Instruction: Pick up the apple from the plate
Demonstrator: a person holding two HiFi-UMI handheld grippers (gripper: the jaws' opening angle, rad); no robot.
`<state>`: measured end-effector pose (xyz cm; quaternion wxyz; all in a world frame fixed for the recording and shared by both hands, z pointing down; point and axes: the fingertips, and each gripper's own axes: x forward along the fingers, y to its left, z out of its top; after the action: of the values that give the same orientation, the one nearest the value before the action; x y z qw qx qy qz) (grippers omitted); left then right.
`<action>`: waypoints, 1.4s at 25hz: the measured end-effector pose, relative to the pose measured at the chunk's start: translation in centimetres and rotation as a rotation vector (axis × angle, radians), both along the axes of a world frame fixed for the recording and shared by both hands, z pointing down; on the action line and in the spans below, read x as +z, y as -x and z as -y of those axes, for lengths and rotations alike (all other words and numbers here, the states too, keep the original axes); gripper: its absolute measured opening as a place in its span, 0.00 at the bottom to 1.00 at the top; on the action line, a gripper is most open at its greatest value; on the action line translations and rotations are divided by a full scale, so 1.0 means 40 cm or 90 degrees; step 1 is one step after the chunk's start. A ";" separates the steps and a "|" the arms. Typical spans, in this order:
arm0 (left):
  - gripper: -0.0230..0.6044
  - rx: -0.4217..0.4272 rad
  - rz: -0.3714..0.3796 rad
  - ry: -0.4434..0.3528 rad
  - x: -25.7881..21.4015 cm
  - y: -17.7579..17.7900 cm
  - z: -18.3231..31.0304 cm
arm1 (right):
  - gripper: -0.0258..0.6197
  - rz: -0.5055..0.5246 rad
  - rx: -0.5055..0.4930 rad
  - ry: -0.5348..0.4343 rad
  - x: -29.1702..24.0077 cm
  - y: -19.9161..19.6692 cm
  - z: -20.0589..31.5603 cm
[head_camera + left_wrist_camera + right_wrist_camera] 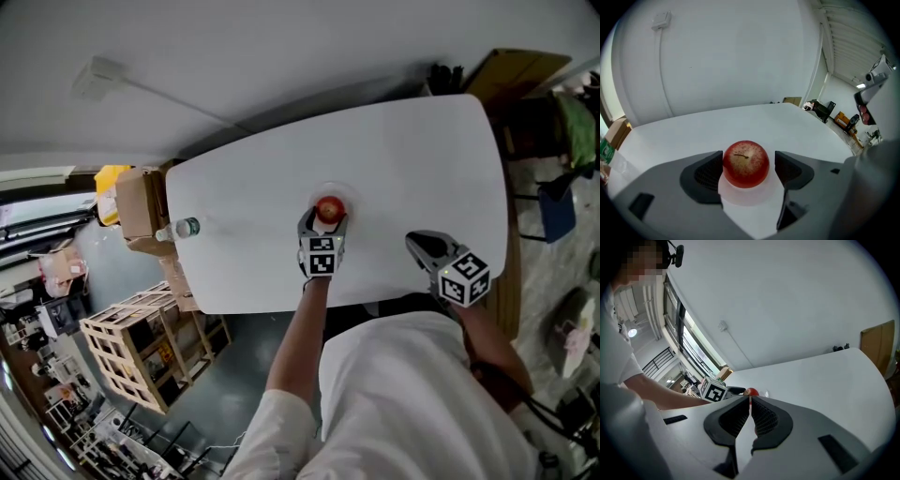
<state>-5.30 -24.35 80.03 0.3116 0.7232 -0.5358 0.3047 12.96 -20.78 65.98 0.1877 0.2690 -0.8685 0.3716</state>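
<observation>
Soft, even light lay over my white table (pixel 394 159), bright, with hardly a shadow anywhere. The apple (pixel 746 164) stayed crisp and threw only a faint pinkish tint beneath it. All three views bulged hard at the edges, and both gripper views were ringed with black corners. The windows (pixel 689 341) blew out with daylight. The near foreground looked slightly soft.

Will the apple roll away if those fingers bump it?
Probably yes: the apple is round and smooth, sitting loose on a flat plate. It looks firm, so the left fingers either side likely won't dent it. Its shiny skin might slip.
</observation>
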 end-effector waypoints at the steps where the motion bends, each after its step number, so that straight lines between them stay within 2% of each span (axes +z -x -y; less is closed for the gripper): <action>1: 0.58 -0.004 0.005 -0.001 0.004 0.004 0.005 | 0.10 -0.002 0.000 0.003 0.005 -0.003 -0.001; 14: 0.63 0.011 0.030 -0.001 0.040 -0.020 0.037 | 0.10 -0.001 -0.003 0.026 0.034 -0.024 -0.006; 19: 0.66 0.031 0.025 0.023 0.078 -0.034 0.025 | 0.10 0.000 0.000 0.031 0.042 -0.023 -0.004; 24: 0.66 0.007 0.006 0.019 0.075 -0.029 0.031 | 0.10 -0.002 0.005 0.032 0.045 -0.030 0.002; 35: 0.67 0.013 -0.015 -0.001 0.001 -0.028 0.026 | 0.10 0.007 0.004 0.022 0.035 -0.027 0.010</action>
<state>-4.18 -25.39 80.08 0.3143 0.7325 -0.5248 0.2987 14.04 -21.18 67.40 0.1868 0.2663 -0.8621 0.3886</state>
